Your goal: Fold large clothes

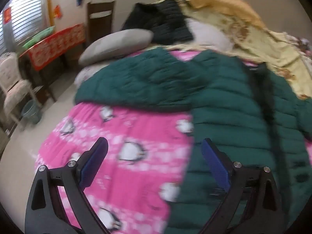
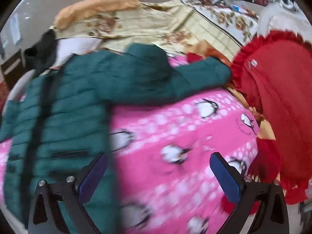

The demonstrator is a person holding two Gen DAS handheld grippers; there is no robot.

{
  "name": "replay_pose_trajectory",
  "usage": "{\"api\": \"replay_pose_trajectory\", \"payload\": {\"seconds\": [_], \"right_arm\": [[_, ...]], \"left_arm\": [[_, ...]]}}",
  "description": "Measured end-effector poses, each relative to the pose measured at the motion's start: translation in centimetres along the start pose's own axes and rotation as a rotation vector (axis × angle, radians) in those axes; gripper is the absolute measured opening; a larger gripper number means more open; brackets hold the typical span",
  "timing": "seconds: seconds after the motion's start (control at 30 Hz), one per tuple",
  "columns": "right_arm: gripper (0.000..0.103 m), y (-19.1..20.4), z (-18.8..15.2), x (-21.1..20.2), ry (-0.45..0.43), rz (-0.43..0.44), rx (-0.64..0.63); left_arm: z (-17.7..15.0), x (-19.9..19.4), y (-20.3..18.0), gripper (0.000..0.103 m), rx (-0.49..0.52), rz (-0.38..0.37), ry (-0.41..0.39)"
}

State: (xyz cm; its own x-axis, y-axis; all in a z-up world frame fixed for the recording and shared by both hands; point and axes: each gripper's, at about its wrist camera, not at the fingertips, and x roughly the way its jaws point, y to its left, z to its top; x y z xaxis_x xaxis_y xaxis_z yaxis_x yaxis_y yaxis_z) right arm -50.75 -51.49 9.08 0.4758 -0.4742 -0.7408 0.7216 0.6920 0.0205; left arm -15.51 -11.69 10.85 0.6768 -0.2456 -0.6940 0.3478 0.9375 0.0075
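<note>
Pink penguin-print bedding [image 1: 120, 136] covers the bed, and on it lies a dark green quilted jacket [image 1: 224, 101], spread flat with both sleeves stretched out sideways and a black zipper strip running down its front. Beyond its collar sit a grey pillow [image 1: 117, 44], a black garment [image 1: 163, 23] and a yellow floral quilt [image 1: 243, 29]; a red frilled cushion [image 2: 276, 97] lies beside one cuff. Left hand-held gripper [image 1: 154, 156] and right hand-held gripper [image 2: 158, 169] hover above, fingers apart, holding nothing.
</note>
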Motion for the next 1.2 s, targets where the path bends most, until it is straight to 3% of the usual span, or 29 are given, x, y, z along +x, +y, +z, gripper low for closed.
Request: {"api": "replay_pose_trajectory", "payload": {"seconds": [0.17,0.5,0.7,1.2], "right_arm": [[0.103,6.0,2.0,-3.9,-0.028,0.1,-0.074],[0.103,18.0,7.4,-4.6,-0.14,0.2,-0.102],[0.103,20.1,8.6,-3.1,-0.147,0.229,-0.122],[0.103,20.6,8.7,-0.1,-0.123,0.231,-0.117]], "left_arm": [[1.2,-2.6,-5.3,0.097,0.082,-0.096,-0.024],[3.2,-6.5,-11.3,0.097,0.171,-0.14,-0.11],[4.1,-5.2,-11.1,0.097,0.151,-0.143,-0.089],[4.2,-4.0,-11.0,0.097,0.129,-0.124,-0.082]]}}
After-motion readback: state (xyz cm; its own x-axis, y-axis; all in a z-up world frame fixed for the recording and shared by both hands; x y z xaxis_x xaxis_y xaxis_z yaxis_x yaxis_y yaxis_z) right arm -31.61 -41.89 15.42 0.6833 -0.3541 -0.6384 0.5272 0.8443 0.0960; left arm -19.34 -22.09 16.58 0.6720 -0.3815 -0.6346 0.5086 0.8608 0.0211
